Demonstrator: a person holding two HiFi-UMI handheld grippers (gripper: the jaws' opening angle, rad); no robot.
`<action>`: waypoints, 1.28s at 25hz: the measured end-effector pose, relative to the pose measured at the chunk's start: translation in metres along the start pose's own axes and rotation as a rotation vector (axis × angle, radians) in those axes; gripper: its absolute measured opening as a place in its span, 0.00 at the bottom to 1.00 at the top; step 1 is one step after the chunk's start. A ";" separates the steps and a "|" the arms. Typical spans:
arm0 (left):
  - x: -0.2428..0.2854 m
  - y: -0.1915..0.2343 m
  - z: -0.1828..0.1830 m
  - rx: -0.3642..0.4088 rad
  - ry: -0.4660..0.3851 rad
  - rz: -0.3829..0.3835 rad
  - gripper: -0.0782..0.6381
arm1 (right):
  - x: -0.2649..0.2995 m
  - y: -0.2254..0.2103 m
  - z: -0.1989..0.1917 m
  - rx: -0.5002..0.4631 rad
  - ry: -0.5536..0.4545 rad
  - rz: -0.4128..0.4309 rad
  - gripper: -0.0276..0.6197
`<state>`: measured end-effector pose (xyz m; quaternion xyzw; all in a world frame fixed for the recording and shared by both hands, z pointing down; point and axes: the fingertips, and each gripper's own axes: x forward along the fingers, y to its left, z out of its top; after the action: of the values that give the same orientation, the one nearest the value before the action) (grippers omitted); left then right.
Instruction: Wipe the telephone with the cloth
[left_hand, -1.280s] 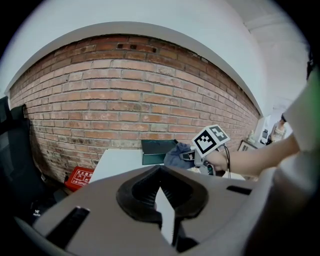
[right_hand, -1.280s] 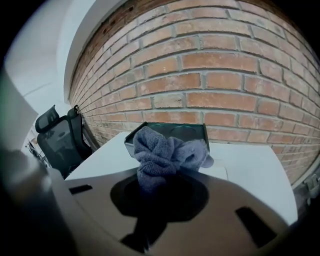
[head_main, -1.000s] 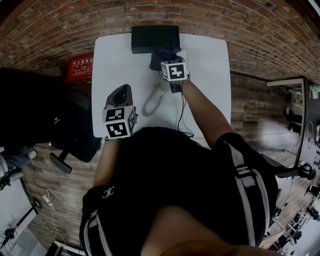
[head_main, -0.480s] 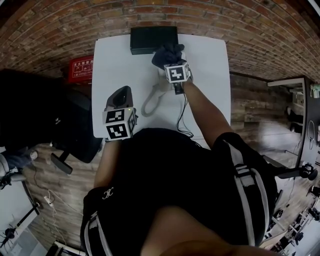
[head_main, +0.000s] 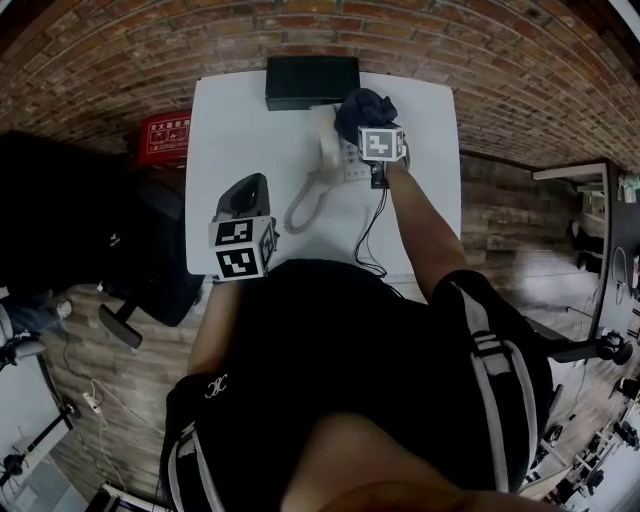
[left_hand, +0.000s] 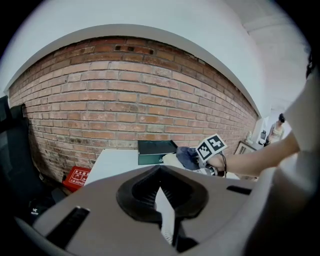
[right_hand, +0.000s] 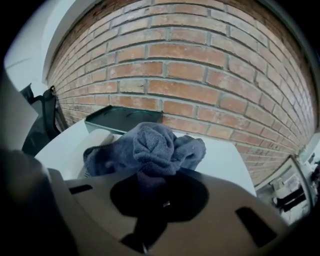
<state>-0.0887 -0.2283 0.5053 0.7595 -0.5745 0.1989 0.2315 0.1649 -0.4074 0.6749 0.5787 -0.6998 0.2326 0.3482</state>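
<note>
A white telephone (head_main: 337, 160) sits at the back of the white table (head_main: 240, 120), its coiled cord (head_main: 300, 205) looping toward me. My right gripper (head_main: 375, 120) is shut on a bunched dark blue cloth (head_main: 362, 107), which rests on the phone's far right part. In the right gripper view the cloth (right_hand: 150, 145) bulges out of the jaws, with the cream handset (right_hand: 97, 140) to its left. My left gripper (head_main: 245, 192) hovers at the table's near left, shut and holding nothing. In the left gripper view its jaws (left_hand: 162, 200) point toward the cloth (left_hand: 187, 156).
A black flat box (head_main: 312, 82) lies against the brick wall just behind the phone. A thin black cable (head_main: 365, 235) trails off the table's front edge. A red box (head_main: 163, 135) and a black office chair (head_main: 130, 260) are left of the table.
My right gripper has slid to the right across the telephone with the cloth, uncovering the handset. The left gripper has stayed in place.
</note>
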 end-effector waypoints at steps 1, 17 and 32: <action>0.000 0.000 0.000 -0.002 -0.002 -0.003 0.10 | -0.001 -0.003 -0.003 0.017 0.005 -0.003 0.09; -0.001 -0.009 0.002 0.008 -0.010 -0.041 0.10 | -0.004 0.014 -0.008 0.030 0.040 0.035 0.09; -0.004 -0.002 0.001 -0.015 -0.020 -0.043 0.10 | -0.026 0.085 -0.038 -0.185 -0.016 0.178 0.09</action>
<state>-0.0876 -0.2250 0.5023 0.7719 -0.5617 0.1818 0.2358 0.0933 -0.3439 0.6866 0.4813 -0.7697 0.1927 0.3725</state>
